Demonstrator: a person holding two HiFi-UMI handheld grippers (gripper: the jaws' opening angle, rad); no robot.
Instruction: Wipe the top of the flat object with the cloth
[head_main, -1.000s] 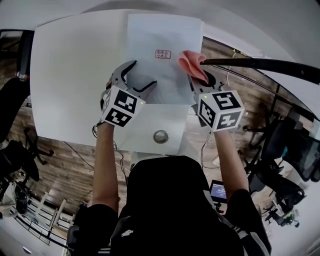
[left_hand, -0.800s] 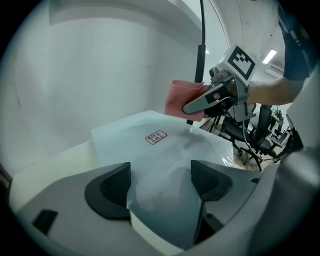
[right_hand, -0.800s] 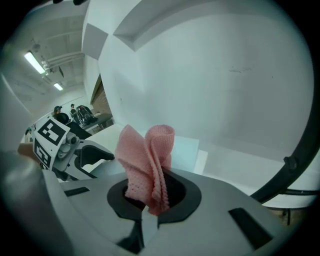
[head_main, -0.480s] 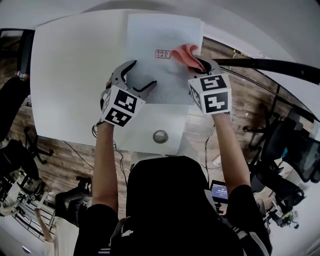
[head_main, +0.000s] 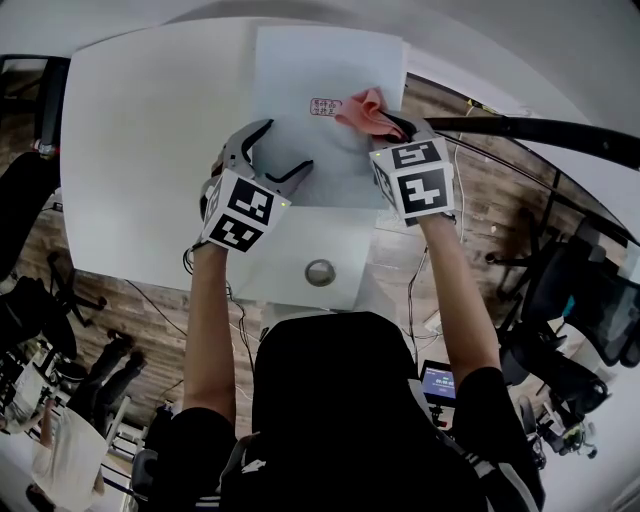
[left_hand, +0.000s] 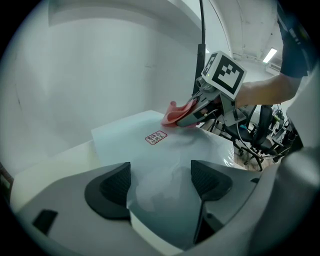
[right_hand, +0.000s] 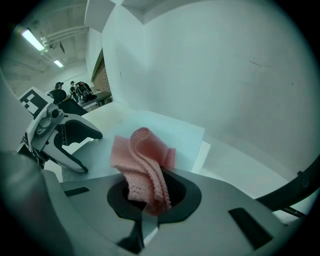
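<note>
The flat object is a pale, plastic-wrapped sheet with a small red label, lying on the white table. My right gripper is shut on a pink knitted cloth, which rests on the sheet's right part just right of the label. The right gripper view shows the cloth bunched up out of the shut jaws. My left gripper stands open at the sheet's near left part. In the left gripper view the sheet's near edge lies between its spread fingers.
A round metal grommet sits in the table near me. A black pole runs along the table's right side, close to my right gripper. Beyond the table edge are wooden floor, cables and office chairs.
My right gripper has carried the cloth leftward and away from me, from the sheet's right edge onto its top near the label. The left gripper has stayed put.
</note>
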